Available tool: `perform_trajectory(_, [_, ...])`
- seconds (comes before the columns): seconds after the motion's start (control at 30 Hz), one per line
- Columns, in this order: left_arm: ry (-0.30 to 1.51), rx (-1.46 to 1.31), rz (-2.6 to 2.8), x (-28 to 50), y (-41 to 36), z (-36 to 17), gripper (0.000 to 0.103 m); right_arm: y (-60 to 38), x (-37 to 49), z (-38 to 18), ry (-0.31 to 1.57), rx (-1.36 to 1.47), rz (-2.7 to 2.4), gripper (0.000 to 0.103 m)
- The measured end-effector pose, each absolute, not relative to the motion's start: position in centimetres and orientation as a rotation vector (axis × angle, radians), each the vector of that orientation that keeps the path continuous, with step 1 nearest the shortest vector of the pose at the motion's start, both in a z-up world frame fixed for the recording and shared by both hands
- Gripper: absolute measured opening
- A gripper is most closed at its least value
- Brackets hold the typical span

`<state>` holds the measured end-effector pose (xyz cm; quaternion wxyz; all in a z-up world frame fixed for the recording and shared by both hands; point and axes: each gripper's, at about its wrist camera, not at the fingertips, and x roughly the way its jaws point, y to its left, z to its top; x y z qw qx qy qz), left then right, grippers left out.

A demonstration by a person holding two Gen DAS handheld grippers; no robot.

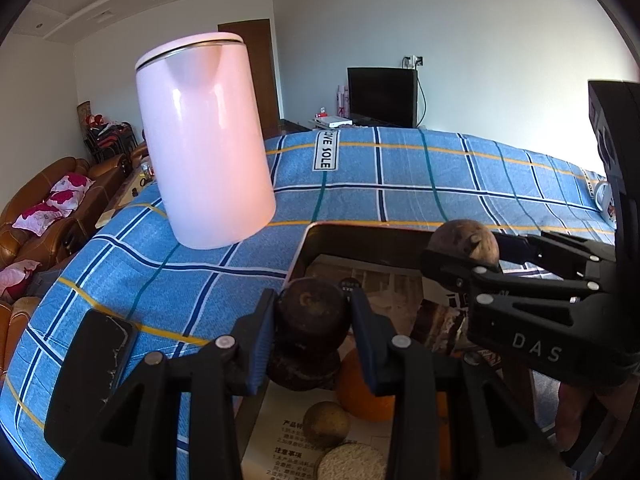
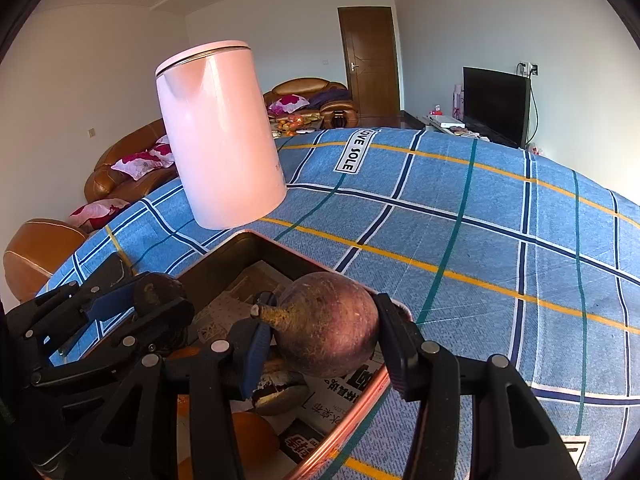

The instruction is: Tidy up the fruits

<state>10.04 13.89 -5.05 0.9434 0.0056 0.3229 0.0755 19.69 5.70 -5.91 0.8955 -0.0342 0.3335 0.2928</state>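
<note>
- Left wrist view: the left gripper [image 1: 314,334] is clamped on a dark brown fruit [image 1: 312,312], held above the tray [image 1: 360,229].
- Right wrist view: the right gripper [image 2: 324,344] pinches a stemmed round fruit [image 2: 330,324] over the tray's corner.
- Step, I judge: mid-carry (destination unclear); each fruit next needs a clear spot away from the orange [image 1: 358,390].

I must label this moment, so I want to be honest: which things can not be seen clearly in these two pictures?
- Tray floor, left wrist view: mostly covered by both grippers and the fruit.
- Oranges, left wrist view: partly behind the left gripper fingers.
- White mug, left wrist view: cut off by the right gripper's body.
- Phone, left wrist view: lower part hidden behind the gripper.
- Printed paper lining the tray, right wrist view: text too small and covered.
</note>
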Motion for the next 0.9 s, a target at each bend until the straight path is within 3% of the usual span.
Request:
perform_trajectory(0.67, [0.665, 0.033, 0.142, 9.8, 13.4, -5.3, 0.041, 5.8, 19.1, -5.8, 0.668, -0.065, 0.624, 0.057])
perform_trajectory(0.8, [0.631, 0.042, 0.153, 9.2, 13.1, -4.8, 0.067, 5.3, 18.3, -5.2, 0.635, -0.050, 0.631, 0.071])
perform_trajectory(0.9, [0.609, 0.056, 0.158, 8.6, 12.8, -4.4, 0.074, 4.9, 17.6, -4.5, 0.602, -0.046, 0.622, 0.072])
